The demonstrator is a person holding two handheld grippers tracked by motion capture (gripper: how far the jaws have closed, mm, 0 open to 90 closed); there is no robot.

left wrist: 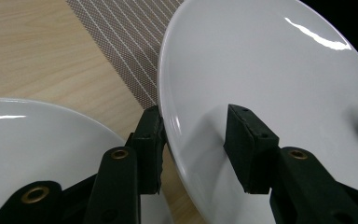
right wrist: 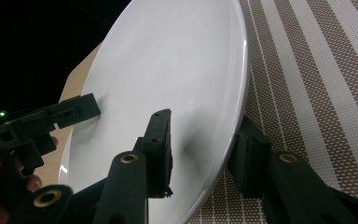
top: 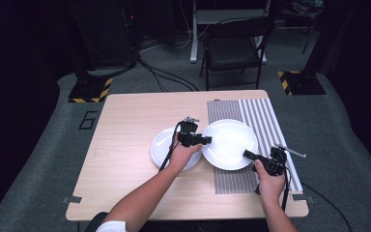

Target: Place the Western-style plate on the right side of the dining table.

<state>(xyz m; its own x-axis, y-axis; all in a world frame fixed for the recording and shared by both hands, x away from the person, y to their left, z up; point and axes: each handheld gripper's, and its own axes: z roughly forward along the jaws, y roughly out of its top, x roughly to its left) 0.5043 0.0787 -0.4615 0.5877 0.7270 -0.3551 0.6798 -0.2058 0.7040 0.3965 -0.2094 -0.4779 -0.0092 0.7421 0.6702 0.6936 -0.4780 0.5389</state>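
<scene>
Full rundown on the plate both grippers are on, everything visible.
The held plate is round, plain glossy white, ceramic by its look, with a shallow well, a broad rim and light glints; it looks clean and bare. It sits over the striped placemat, its left edge overlapping the second white plate. The left gripper takes its left rim and the right gripper its lower right rim, each with one of its fingers above and one under the rim. In both gripper views it looks tilted and raised off the mat.
</scene>
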